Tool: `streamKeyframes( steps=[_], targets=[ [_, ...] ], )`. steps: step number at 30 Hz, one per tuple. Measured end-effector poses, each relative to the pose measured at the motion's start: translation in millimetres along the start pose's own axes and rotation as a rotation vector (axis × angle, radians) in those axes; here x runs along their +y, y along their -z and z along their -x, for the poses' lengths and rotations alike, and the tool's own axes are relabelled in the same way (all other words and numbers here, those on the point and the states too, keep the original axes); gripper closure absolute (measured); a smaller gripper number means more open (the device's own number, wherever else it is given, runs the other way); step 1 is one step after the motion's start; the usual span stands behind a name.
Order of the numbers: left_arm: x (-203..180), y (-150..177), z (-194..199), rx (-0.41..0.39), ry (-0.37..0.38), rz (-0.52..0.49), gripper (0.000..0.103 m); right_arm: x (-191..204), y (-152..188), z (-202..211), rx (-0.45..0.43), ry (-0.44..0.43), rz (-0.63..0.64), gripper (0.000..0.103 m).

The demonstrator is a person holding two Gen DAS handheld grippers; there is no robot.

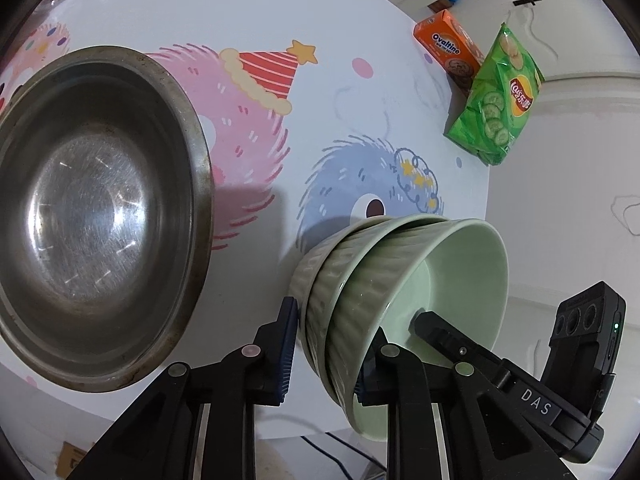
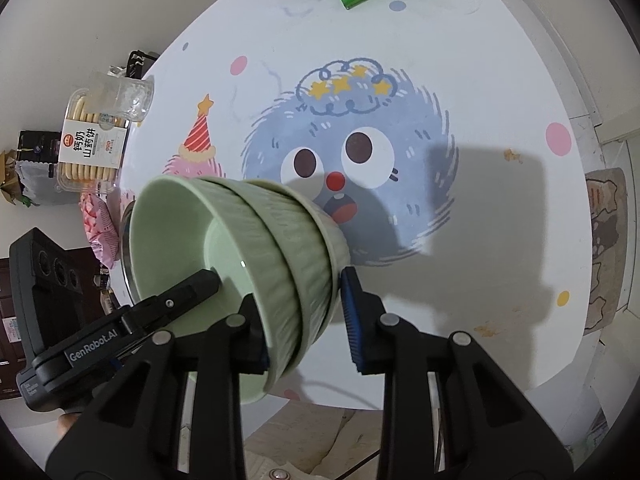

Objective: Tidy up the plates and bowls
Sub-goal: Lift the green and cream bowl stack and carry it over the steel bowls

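Above counter (image 1: 360,92), your left tongs (image 1: 326,350) and right tongs (image 2: 306,322) both grip tilted green bowl stack (image 1: 360,300) by opposite rims; steel bowl (image 1: 96,216) lies at nine o'clock of left tongs.

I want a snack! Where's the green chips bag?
In the left wrist view the green chips bag lies at the table's far right edge, against the orange Ovaltine box.

A round white table (image 2: 500,240) printed with cartoon furry monsters is seen against pale walls (image 1: 580,200). Hard shadows are cast across its top. A patterned cushion (image 2: 608,248) is glimpsed beside it.
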State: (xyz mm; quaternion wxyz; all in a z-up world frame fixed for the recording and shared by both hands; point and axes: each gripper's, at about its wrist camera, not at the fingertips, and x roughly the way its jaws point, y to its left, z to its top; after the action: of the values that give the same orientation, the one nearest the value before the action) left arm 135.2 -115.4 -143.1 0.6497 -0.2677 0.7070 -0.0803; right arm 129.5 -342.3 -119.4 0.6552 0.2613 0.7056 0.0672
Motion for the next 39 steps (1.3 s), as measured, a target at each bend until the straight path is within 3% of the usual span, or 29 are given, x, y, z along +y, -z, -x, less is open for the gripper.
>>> streamKeyframes(
  steps=[21,31,39],
  targets=[
    [-4,-1,16,-0.021,-0.005,-0.016,0.081,9,-1,12,-0.015,-0.009,0.020,0.072],
    [-8,-7,53,-0.073,0.004,-0.034,0.081,38,-8,32,-0.055,-0.016,0.058,0.072],
    [9,-8,102,-0.157,0.003,-0.012,0.081,86,-9,42,-0.078,-0.037,0.136,0.072]
  ],
)
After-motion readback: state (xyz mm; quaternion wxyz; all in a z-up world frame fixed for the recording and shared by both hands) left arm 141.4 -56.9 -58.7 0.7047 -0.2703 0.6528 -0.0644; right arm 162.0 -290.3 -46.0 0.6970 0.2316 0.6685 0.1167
